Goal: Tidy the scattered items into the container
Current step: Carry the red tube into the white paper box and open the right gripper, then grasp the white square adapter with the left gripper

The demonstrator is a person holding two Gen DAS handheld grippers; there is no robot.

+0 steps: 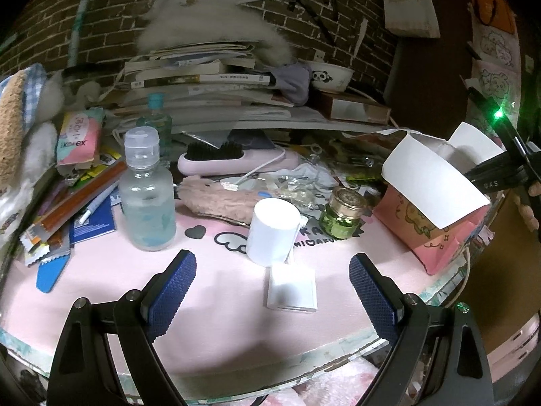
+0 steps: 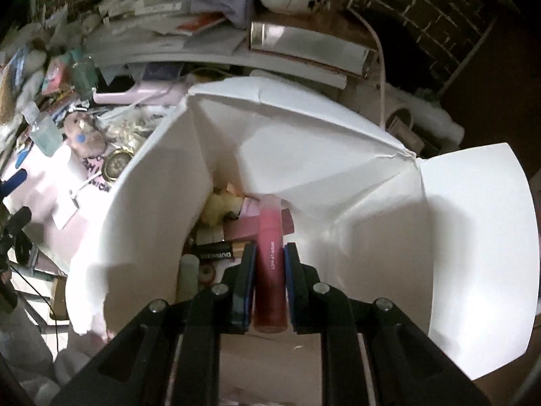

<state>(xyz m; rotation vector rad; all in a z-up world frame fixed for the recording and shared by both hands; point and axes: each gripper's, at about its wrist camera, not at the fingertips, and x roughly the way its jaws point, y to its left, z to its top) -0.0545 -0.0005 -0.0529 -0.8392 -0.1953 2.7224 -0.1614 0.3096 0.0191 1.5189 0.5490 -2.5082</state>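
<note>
Your right tongs clamp the pink lip-gloss tube mid-barrel, above the open paper box. It's light, rigid, slick plastic; grip across the barrel. Your left tongs gape empty.

Home bedroom desk: brick wall, stacked books, hairbrush, cosmetics, pink-matted surface.

Black tool arms, blue knurled pads, silver screws.

Dim room, glare on white box flaps, fisheye bend, dark blurry edges.
</note>
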